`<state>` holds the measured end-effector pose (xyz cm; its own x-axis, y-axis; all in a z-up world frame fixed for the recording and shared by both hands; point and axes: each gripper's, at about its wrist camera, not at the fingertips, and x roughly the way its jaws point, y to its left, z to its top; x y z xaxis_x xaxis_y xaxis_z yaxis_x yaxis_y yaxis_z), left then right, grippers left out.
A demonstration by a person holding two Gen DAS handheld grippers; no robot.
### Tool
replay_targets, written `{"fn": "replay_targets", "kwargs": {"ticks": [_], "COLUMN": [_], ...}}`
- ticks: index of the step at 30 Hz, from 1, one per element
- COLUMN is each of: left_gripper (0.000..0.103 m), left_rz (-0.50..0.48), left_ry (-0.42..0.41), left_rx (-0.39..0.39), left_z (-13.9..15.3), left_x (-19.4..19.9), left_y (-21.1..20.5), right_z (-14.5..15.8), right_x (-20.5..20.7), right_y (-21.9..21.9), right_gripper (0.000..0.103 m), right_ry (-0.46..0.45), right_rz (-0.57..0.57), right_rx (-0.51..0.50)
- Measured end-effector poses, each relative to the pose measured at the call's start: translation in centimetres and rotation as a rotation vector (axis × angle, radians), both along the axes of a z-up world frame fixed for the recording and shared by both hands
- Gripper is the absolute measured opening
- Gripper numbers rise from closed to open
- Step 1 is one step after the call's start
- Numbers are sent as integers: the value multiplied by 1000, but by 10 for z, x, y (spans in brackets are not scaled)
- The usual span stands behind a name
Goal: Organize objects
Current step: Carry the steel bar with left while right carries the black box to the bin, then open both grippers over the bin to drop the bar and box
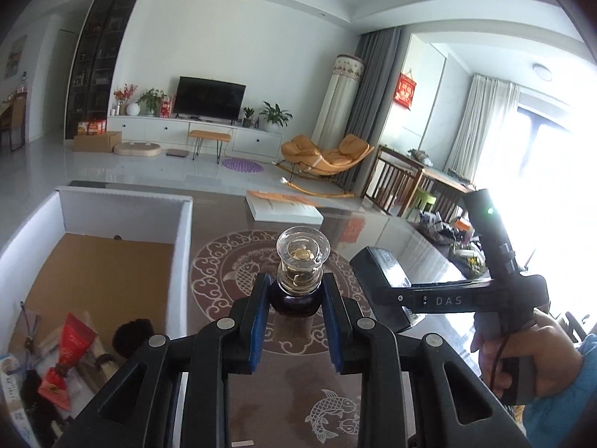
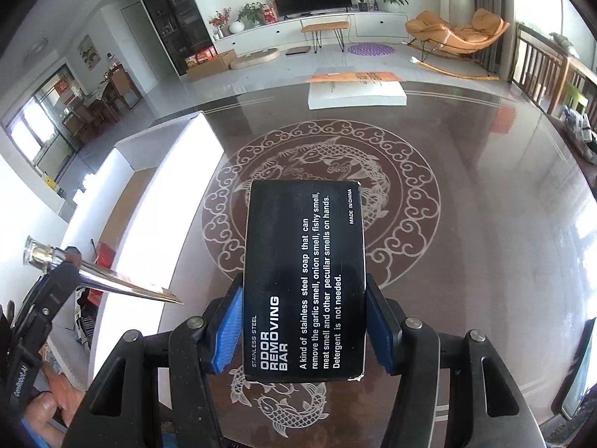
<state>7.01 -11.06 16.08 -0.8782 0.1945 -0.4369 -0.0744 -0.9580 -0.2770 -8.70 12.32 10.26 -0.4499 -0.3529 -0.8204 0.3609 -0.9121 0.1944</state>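
Left gripper (image 1: 294, 313) pinching small glass bottle (image 1: 301, 261) by neck, jaws narrow, clear stopper pointing away from camera. In right wrist view same bottle tapering to sharp tip. Right gripper (image 2: 304, 321) clamping black box (image 2: 304, 280) labelled "odor removing bar" across its sides, blue pads (image 2: 224, 330) pressing in. Both hanging above dark table (image 2: 485, 224) with fish pattern. White bin (image 1: 112, 261) sitting at left, clutter inside.

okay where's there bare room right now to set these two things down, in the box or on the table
The white box is bare cardboard at its far end; its near corner is crowded around a red tube. The table is bare around the fish medallion, between the box and a white book.
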Motion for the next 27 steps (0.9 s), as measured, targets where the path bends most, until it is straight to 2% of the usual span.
{"fn": "replay_targets", "kwargs": {"ticks": [4,9,12,14,17,19,20,21,22,24,27], "left_gripper": [27,27,27,27,28,30,33,48,72,90,95], "left_rz": [82,160,212,236,247,274,287,308,325,362,433], "left_ry": [38,-37,-140,-226,-360,-454,-490,-515,-528,-518,-501], "left_rx": [-10,3,-44,-35,4,-29,-57,-85,-105,-147,-289], "left_z": [30,35,22,7,-23,-42,-50,-55,-60,-59,-53], "left_x": [30,47,44,38,22,7,0,-5,-9,-10,-11], "left_y": [-44,-107,-141,-165,-195,-206,-208,-211,-210,-205,-186], "right_z": [22,47,52,50,31,9,-3,-14,-23,-29,-21], "right_x": [9,25,33,40,50,54,55,55,54,51,45], "right_y": [-41,-113,-160,-189,-222,-238,-245,-250,-250,-242,-222], "right_gripper": [59,59,59,59,59,60,61,62,63,69,82], "right_ry": [27,25,8,-12,-70,-126,-161,-198,-228,-237,-171], "right_rz": [84,233,311,365,423,459,473,480,473,443,396], "right_rx": [-50,-154,-194,-203,-185,-140,-115,-102,-106,-123,-108]}}
